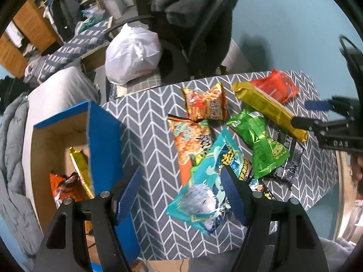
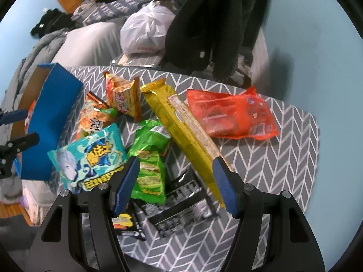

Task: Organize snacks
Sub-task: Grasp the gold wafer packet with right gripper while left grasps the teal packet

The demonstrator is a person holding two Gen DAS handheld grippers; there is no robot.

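Both wrist fisheyes look steeply down, close over the snack pile [image 1: 226,140] — left view from seven o'clock, right from five — sharing the chevron tablecloth [image 2: 283,158].

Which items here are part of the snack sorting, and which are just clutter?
Job: teal packet, green packet, long yellow pack, red bag, blue box.
Clutter: white plastic bag, dark coat.

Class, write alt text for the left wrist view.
Open left gripper above a teal snack bag among packets on a chevron tablecloth. A blue box at left holds two snacks; the right gripper reaches in at right.
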